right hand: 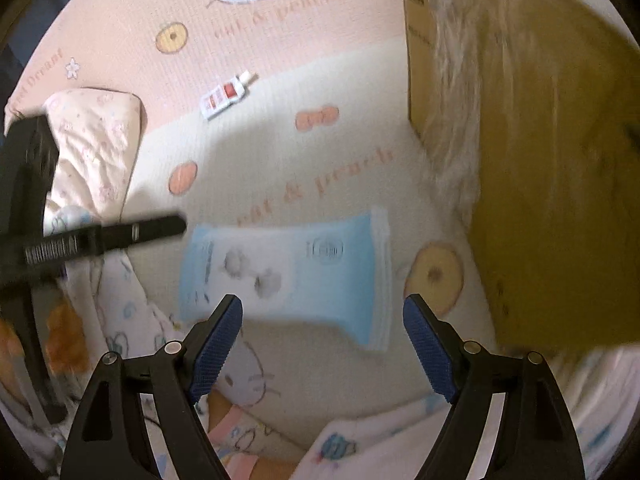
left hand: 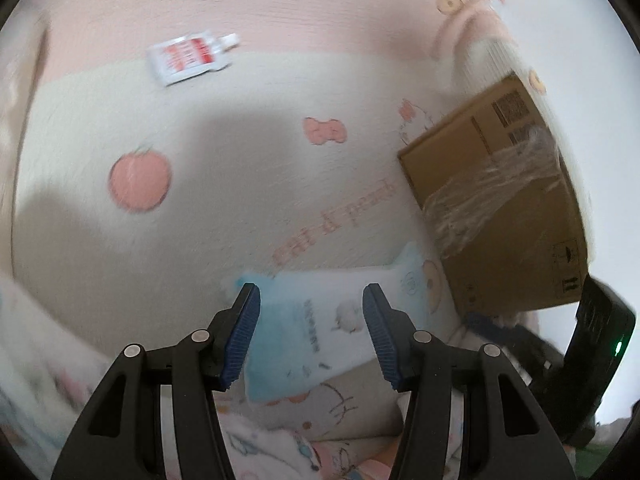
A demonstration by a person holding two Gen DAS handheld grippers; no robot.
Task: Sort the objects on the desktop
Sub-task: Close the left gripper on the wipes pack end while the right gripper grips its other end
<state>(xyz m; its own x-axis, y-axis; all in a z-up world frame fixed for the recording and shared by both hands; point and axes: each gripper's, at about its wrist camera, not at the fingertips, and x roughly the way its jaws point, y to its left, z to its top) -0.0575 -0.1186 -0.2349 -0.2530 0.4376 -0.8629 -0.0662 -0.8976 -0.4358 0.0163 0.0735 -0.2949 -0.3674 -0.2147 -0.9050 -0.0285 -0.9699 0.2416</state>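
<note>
A blue and white tissue pack (left hand: 320, 328) lies flat on the pink and cream printed blanket (left hand: 224, 184). My left gripper (left hand: 311, 300) is open and hovers just above the pack, empty. The pack also shows in the right wrist view (right hand: 292, 272), with my right gripper (right hand: 323, 312) open above its near edge, empty. A small white and red tube (left hand: 190, 56) lies far off on the blanket; it also shows in the right wrist view (right hand: 226, 94). A brown cardboard box (left hand: 496, 200) with clear tape stands at the right, also large in the right wrist view (right hand: 540, 160).
The other gripper's black body shows at the right edge of the left wrist view (left hand: 592, 360) and at the left of the right wrist view (right hand: 60, 240). A pale printed pillow (right hand: 92, 140) lies at the left. Both views are motion-blurred.
</note>
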